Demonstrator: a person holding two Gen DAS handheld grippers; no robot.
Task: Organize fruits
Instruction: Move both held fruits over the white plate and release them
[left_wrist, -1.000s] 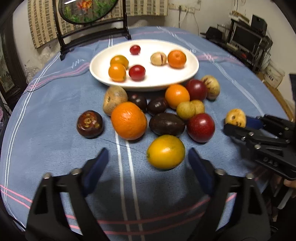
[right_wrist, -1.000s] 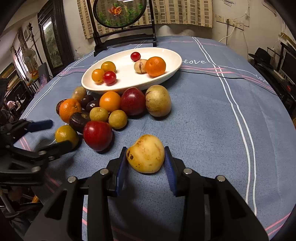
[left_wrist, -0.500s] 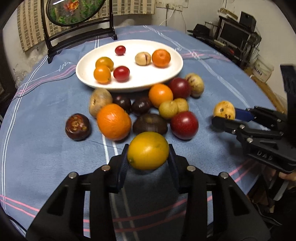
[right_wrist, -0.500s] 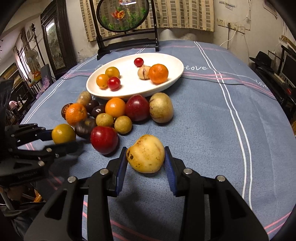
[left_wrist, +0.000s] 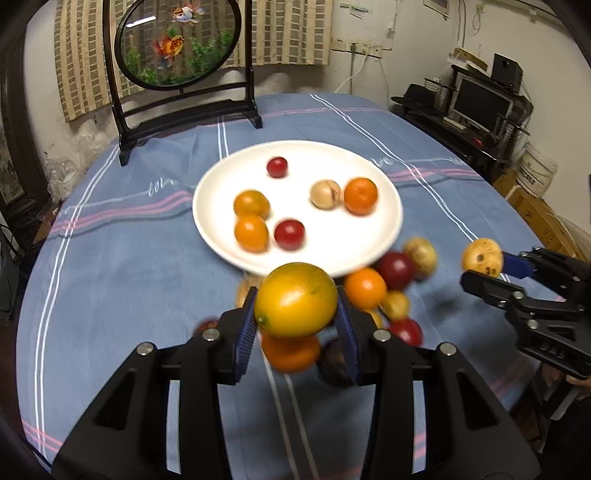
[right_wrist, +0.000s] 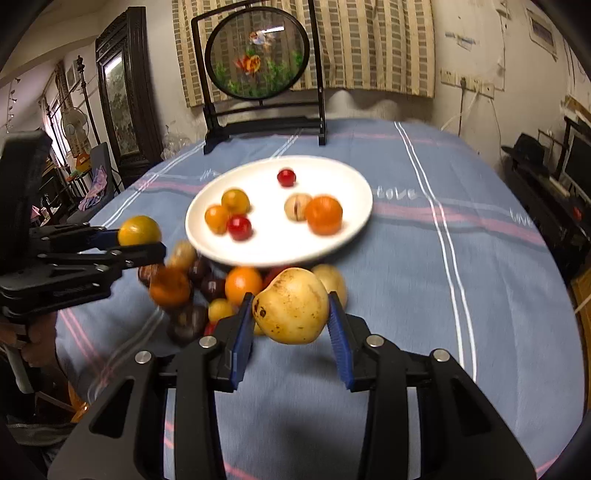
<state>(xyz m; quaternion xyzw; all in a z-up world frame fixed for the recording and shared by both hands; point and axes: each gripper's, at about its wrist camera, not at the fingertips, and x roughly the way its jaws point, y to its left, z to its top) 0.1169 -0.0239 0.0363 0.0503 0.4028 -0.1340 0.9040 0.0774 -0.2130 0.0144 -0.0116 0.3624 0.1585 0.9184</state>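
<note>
Fruit in left grip: a yellow-orange citrus, round and smooth, held off the blue striped tablecloth, above the loose fruit pile and just short of the white plate.
Fruit in right grip: a pale yellow speckled pear, also lifted clear of the cloth, in front of the plate's near rim.
Left gripper: its two blue pads are closed on the citrus from either side, at its widest part.
Right gripper: closed the same way on the pear, pads on its left and right flanks.
Plate: it carries six small fruits, with bare space at the middle and the near side.
Step in hand, as a judgement: carrying both fruits to the plate.
Doing it well: keep each fruit high enough to clear the rim, lower into a bare patch, and open only when the fruit rests on the plate, since round fruit is likely to roll. Setting them down well apart would avoid knocking the ones already there.
Pose: both grippers point forward toward the plate, roughly level, side by side, the left one to the left of the pile and the right one to its right.
</note>
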